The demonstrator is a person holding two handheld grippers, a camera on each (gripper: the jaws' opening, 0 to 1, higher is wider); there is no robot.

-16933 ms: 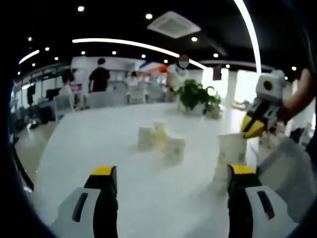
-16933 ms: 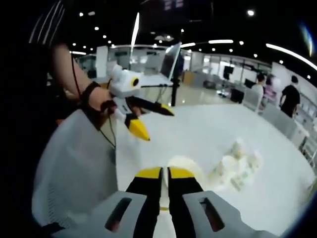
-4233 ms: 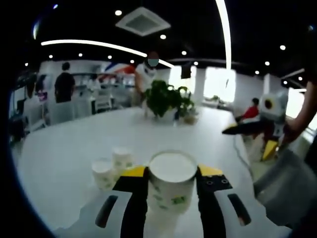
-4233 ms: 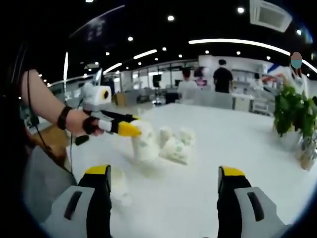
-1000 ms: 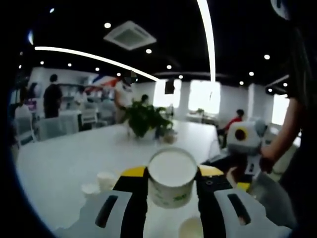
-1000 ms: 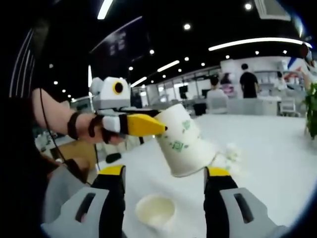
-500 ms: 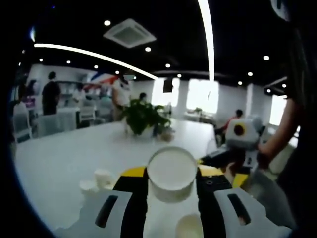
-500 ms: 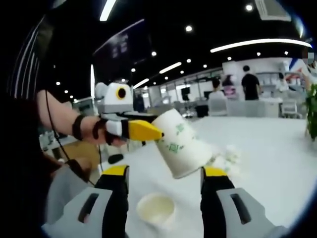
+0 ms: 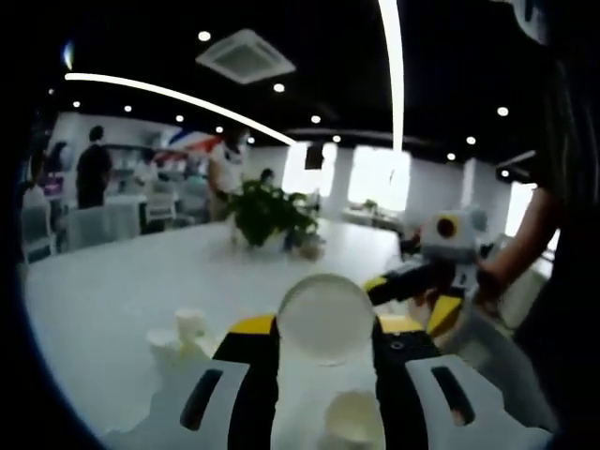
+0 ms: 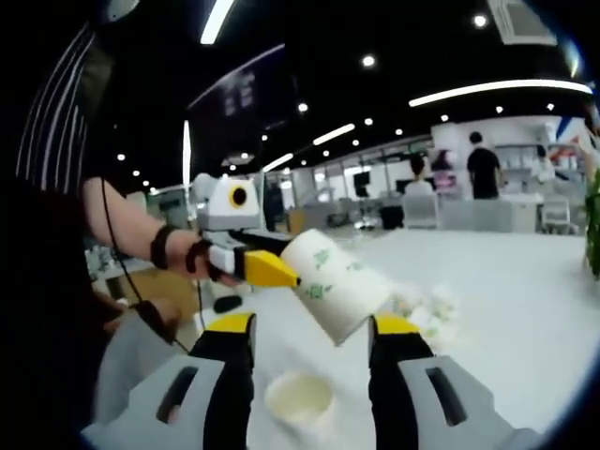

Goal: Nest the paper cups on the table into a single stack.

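A white paper cup with green print (image 10: 330, 284) sits at centre frame in the right gripper view, tilted, clenched in the left claw (image 10: 281, 272). In the left gripper view its round mouth (image 9: 325, 318) faces the camera. Below it, another white paper cup (image 10: 299, 398) stands on the white table (image 10: 525, 309), between the right claw's (image 10: 309, 342) spread, empty jaws. More cups (image 9: 178, 333) cluster lower left.

White paper cup with green print (image 10: 333, 284), tilted, mouth aimed back along the left fingers (image 10: 270, 270) clamping its rim. Second cup (image 10: 299, 397), upright and open, between the right fingers (image 10: 397, 345). Further cups (image 9: 177, 334), blurred, left of the left fingers.
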